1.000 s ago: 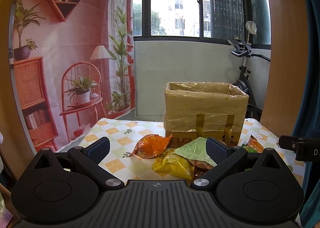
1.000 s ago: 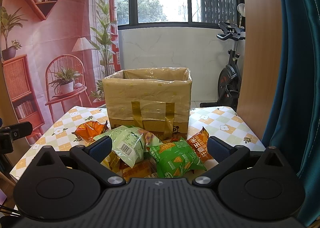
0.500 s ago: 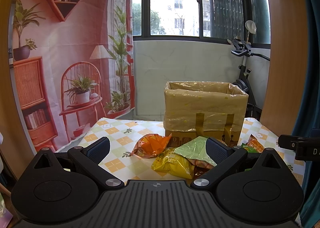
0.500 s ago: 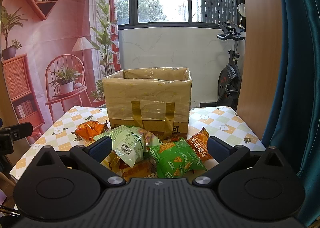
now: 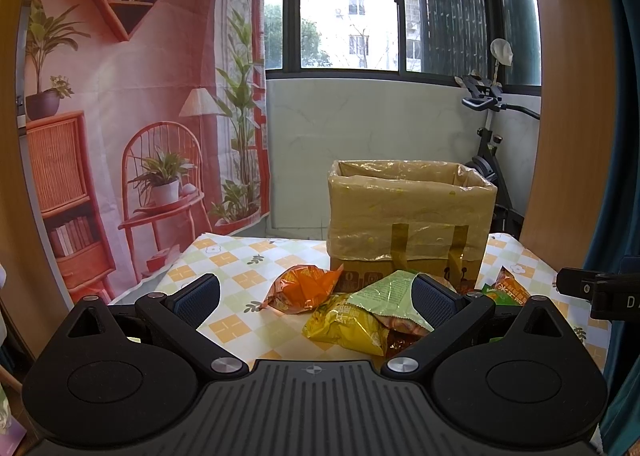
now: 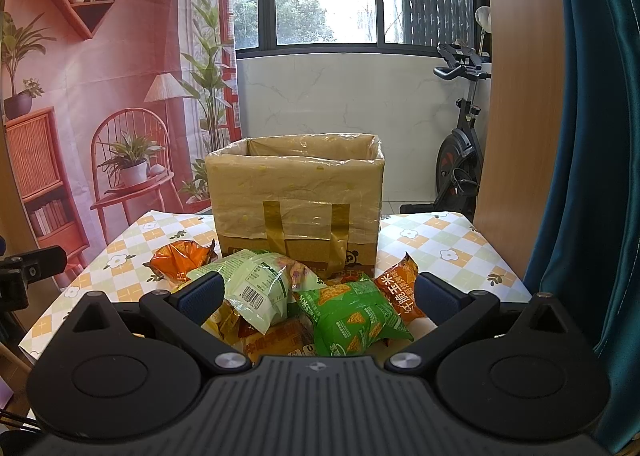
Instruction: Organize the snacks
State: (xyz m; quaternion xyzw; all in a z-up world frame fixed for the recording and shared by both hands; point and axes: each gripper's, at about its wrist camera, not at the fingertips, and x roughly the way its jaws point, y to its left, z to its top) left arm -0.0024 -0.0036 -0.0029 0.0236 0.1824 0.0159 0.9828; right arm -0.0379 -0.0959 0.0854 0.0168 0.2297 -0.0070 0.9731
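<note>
A pile of snack bags lies on the checked tablecloth in front of a cardboard box (image 5: 408, 223) (image 6: 296, 195) lined with plastic. In the left wrist view I see an orange bag (image 5: 300, 288), a yellow bag (image 5: 344, 328) and a pale green bag (image 5: 384, 292). In the right wrist view I see the orange bag (image 6: 180, 260), the pale green bag (image 6: 256, 292), a bright green bag (image 6: 352, 316) and a red-orange bag (image 6: 396, 288). My left gripper (image 5: 316, 296) is open and empty, near the pile. My right gripper (image 6: 316, 296) is open and empty over the pile.
The table (image 6: 448, 240) ends close behind the box. An exercise bike (image 6: 460, 167) stands at the back right, by a wooden panel and a teal curtain (image 6: 592, 135). A printed backdrop (image 5: 120, 115) hangs on the left.
</note>
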